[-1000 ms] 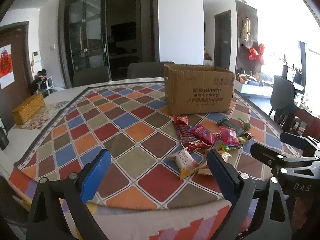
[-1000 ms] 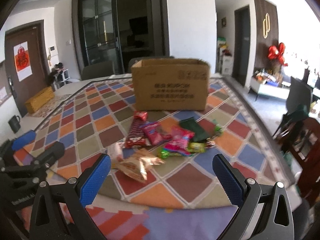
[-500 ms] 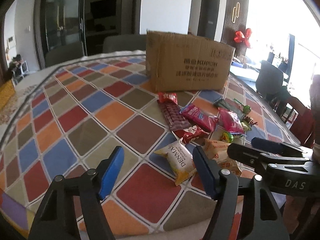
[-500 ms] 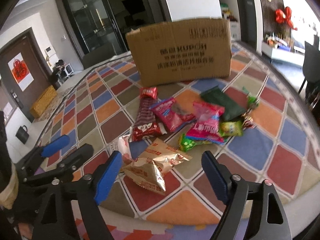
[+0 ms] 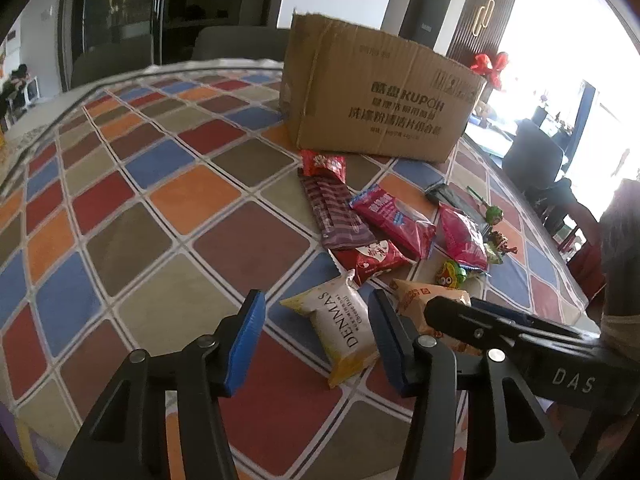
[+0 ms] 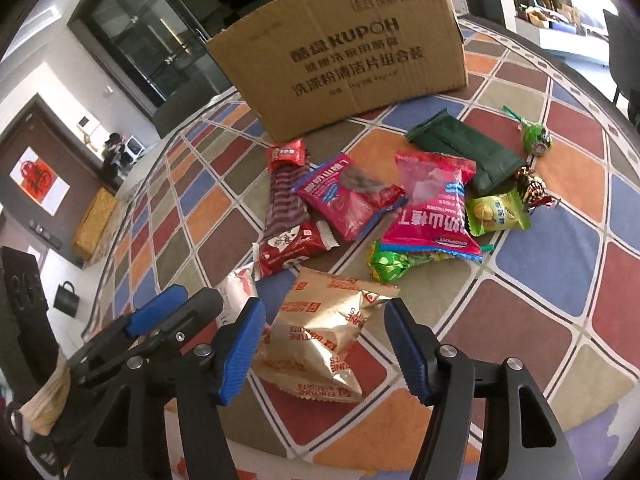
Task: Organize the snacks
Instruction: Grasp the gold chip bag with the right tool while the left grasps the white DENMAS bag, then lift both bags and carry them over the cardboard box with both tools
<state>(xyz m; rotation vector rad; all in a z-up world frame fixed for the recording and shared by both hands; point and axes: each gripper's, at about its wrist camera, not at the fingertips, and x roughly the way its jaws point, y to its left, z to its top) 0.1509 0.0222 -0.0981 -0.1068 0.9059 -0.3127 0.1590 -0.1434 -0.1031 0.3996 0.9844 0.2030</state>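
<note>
A pile of snack packets lies on the patterned tablecloth in front of a cardboard box (image 5: pixel 372 96) (image 6: pixel 344 44). My left gripper (image 5: pixel 316 340) is open, its fingers on either side of a cream DENMAS packet (image 5: pixel 344 328). My right gripper (image 6: pixel 324 344) is open around a gold biscuit packet (image 6: pixel 324 332), which also shows in the left wrist view (image 5: pixel 424 300). Further back lie dark red bars (image 6: pixel 288 220), pink packets (image 6: pixel 432 208), a dark green pouch (image 6: pixel 468 152), a green sweet (image 6: pixel 496 212) and a lollipop (image 6: pixel 538 140). Each gripper shows in the other's view.
The tablecloth (image 5: pixel 160 216) covers a round table whose edge curves close on the right. Dark chairs (image 5: pixel 112 60) stand behind the table. A woven yellow box (image 6: pixel 96 220) and a black mug (image 6: pixel 66 300) sit at the far left.
Both grippers have moved forward and down toward the snack pile. Their jaws have narrowed a little and now straddle the DENMAS packet and the gold packet.
</note>
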